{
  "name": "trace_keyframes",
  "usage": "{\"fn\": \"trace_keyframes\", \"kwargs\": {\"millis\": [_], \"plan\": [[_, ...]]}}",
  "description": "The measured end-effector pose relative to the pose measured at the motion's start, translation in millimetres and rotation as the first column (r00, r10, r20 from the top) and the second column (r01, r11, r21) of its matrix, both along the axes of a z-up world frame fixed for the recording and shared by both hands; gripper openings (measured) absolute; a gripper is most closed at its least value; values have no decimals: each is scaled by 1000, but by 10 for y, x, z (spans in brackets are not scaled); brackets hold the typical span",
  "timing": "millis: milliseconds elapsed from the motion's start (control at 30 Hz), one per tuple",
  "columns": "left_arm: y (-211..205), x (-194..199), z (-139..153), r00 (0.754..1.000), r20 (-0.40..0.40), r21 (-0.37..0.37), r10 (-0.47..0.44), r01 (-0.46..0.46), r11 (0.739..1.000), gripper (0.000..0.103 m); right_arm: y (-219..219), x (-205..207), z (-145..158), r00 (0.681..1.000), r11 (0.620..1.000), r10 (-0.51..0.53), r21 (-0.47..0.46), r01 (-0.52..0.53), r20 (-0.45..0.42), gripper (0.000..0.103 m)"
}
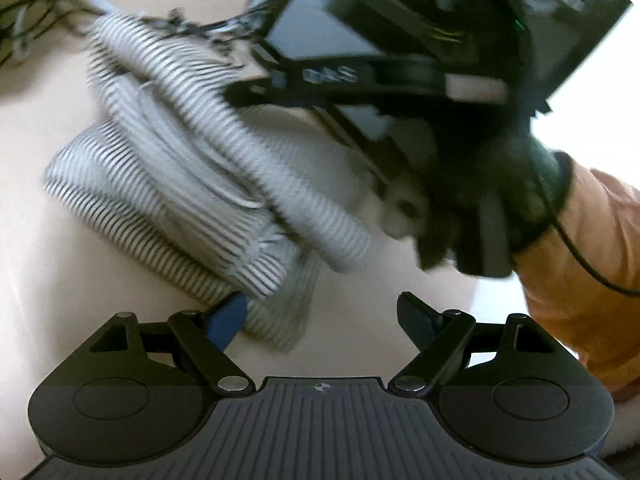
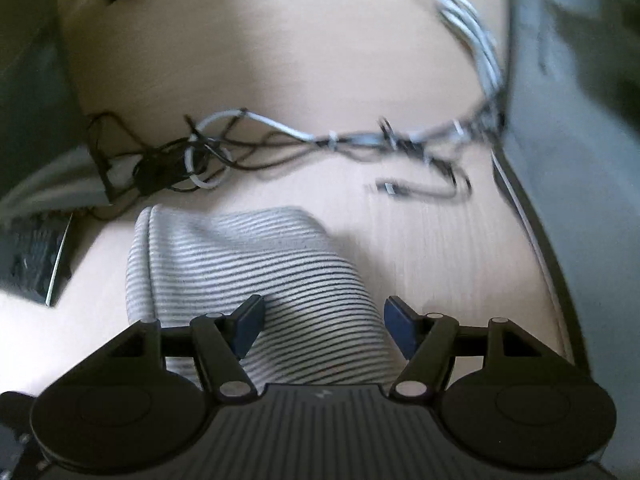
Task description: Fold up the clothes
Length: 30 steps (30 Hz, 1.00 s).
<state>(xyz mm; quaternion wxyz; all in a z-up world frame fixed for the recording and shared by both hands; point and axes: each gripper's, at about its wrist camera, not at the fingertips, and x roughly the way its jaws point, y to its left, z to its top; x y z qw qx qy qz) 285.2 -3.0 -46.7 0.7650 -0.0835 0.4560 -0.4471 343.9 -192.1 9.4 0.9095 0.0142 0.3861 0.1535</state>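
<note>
A grey and black striped garment (image 1: pixel 180 168) lies bunched on the pale wooden table (image 1: pixel 40 280). My left gripper (image 1: pixel 320 320) is open, its blue left pad (image 1: pixel 226 320) at the garment's near edge; nothing is between the pads. In the left wrist view the other gripper's black body (image 1: pixel 400 60) hangs over the garment, held by a gloved hand (image 1: pixel 500 208). In the right wrist view my right gripper (image 2: pixel 324 326) is open just above a folded part of the striped garment (image 2: pixel 248 264), pads on either side of the cloth.
A tangle of black and white cables (image 2: pixel 208 152) lies across the table beyond the garment. A loose plug (image 2: pixel 390 189) lies to the right. A dark keyboard-like object (image 2: pixel 36 256) is at the left. A grey edge (image 2: pixel 560 160) runs along the right. An orange sleeve (image 1: pixel 592 260) is at right.
</note>
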Motion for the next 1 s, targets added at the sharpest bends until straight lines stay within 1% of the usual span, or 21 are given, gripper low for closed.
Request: {"fn": "trace_keyframes", "kwargs": {"millis": [67, 133, 167, 200, 267, 300, 333, 367, 433, 467, 500, 533, 567, 600, 633, 700, 733, 767, 800, 900, 1000], "plan": [[64, -36, 76, 1000, 27, 1, 0, 0, 1000, 89, 30, -76, 101, 999, 1000, 31, 1, -31, 44, 68], [271, -3, 124, 997, 26, 5, 75, -75, 997, 90, 30, -245, 223, 993, 998, 60, -6, -60, 97, 70], [378, 19, 139, 992, 23, 9, 120, -121, 993, 90, 55, -370, 251, 988, 996, 85, -46, -80, 133, 72], [508, 61, 137, 981, 18, 34, 191, -191, 981, 89, 81, -496, 279, 980, 991, 111, -87, -98, 167, 73], [696, 135, 115, 950, 14, 86, 313, -313, 946, 83, 169, -749, 218, 960, 975, 191, -157, -160, 206, 75], [799, 179, 97, 928, 5, 107, 373, -372, 922, 76, 239, -849, 164, 950, 964, 228, -184, -190, 215, 76], [856, 205, 87, 913, -5, 114, 408, -405, 907, 67, 308, -950, 111, 938, 952, 265, -212, -219, 222, 77], [910, 230, 77, 898, -16, 121, 441, -436, 892, 61, 377, -1050, 57, 925, 939, 303, -239, -248, 228, 77], [938, 255, 93, 882, -20, 122, 471, -465, 877, 59, 505, -1079, -117, 917, 915, 342, -296, -275, 205, 78], [917, 255, 101, 884, -19, 118, 467, -462, 879, 59, 568, -1093, -204, 912, 901, 361, -323, -289, 193, 77], [895, 255, 110, 887, -19, 113, 462, -457, 882, 59, 588, -1085, -265, 907, 890, 370, -356, -284, 201, 75], [883, 246, 117, 893, -17, 105, 450, -446, 889, 59, 569, -1052, -293, 907, 889, 365, -368, -273, 210, 69], [855, 225, 119, 902, -15, 92, 432, -429, 899, 59, 505, -1017, -240, 916, 908, 342, -324, -265, 211, 53], [825, 203, 122, 910, -14, 79, 414, -412, 908, 59, 440, -982, -185, 924, 926, 319, -279, -256, 210, 40], [774, 186, 117, 919, -16, 69, 394, -392, 917, 58, 375, -967, -114, 928, 937, 304, -242, -251, 215, 35], [629, 174, 81, 945, -36, 62, 326, -324, 944, 49, 306, -985, -2, 920, 929, 318, -270, -254, 231, 28], [554, 171, 51, 956, -41, 64, 291, -288, 956, 42, 277, -981, 29, 918, 924, 331, -271, -269, 219, 27], [481, 168, 21, 966, -46, 66, 256, -252, 965, 39, 248, -977, 60, 916, 920, 344, -272, -284, 207, 25], [407, 165, -9, 974, -51, 68, 220, -216, 974, 39, 231, -989, 101, 912, 914, 358, -274, -298, 199, 25], [254, 215, -99, 979, -62, 85, 195, -190, 978, 39, 248, -1134, 265, 878, 869, 432, -357, -343, 206, 25], [228, 246, -125, 980, -66, 85, 186, -180, 980, 39, 344, -1217, 176, 864, 834, 474, -401, -379, 169, 25]]}}
